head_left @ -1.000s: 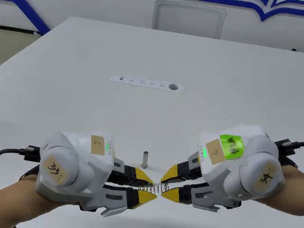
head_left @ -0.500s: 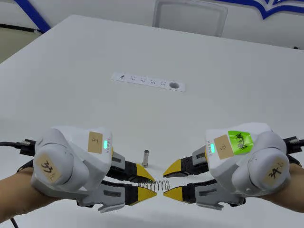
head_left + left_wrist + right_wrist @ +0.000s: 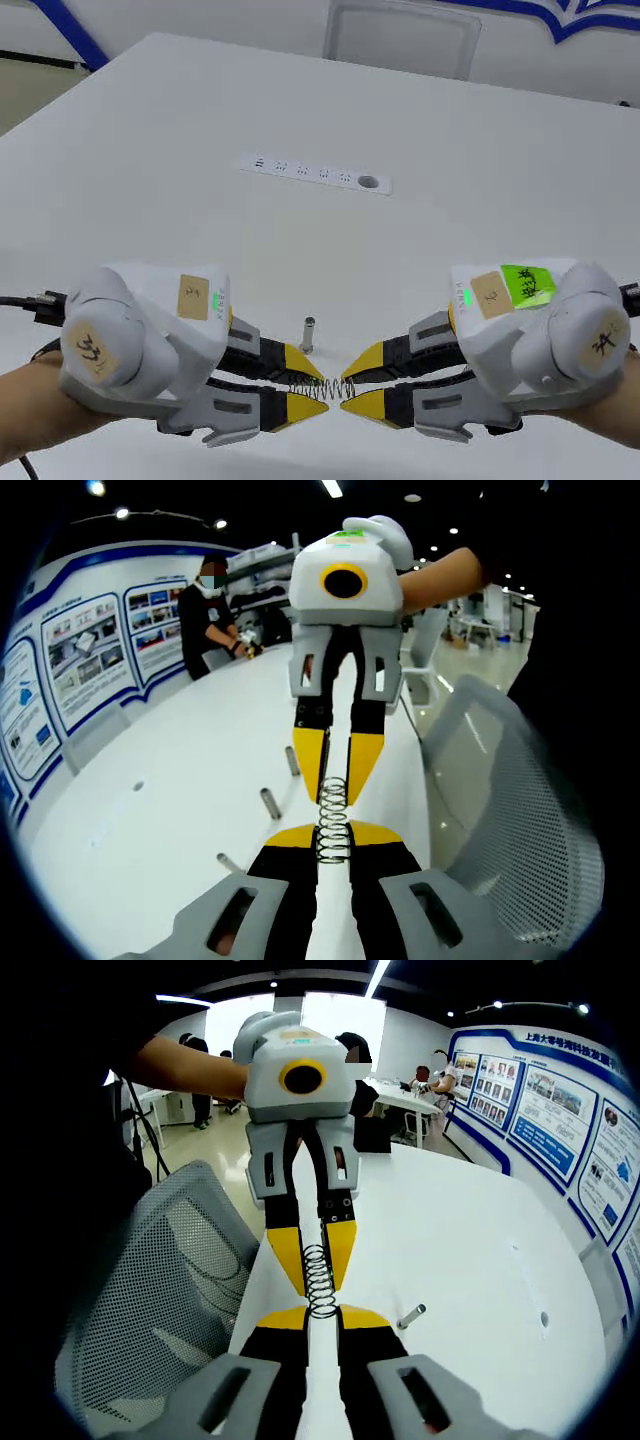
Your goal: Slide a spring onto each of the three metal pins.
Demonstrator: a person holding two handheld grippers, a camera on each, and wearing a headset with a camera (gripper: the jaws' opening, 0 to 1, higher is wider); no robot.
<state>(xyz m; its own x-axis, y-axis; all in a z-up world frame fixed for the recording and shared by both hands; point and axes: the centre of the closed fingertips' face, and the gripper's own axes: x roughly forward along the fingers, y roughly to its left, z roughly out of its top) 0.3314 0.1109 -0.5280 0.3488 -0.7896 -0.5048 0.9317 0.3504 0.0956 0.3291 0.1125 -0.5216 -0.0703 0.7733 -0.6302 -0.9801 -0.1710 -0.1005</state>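
Above the smooth white table (image 3: 150, 150), a thin coiled wire spring (image 3: 332, 388) runs between yellow-tipped jaws, left gripper (image 3: 318, 392) and right gripper (image 3: 346, 392) each clamped on one end, near an upright cylindrical metal pin (image 3: 308, 334).

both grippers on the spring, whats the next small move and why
Probably open the right gripper and let go: it and the left gripper each pinch one end of the spring, so no end is free to slide over the upright pin.
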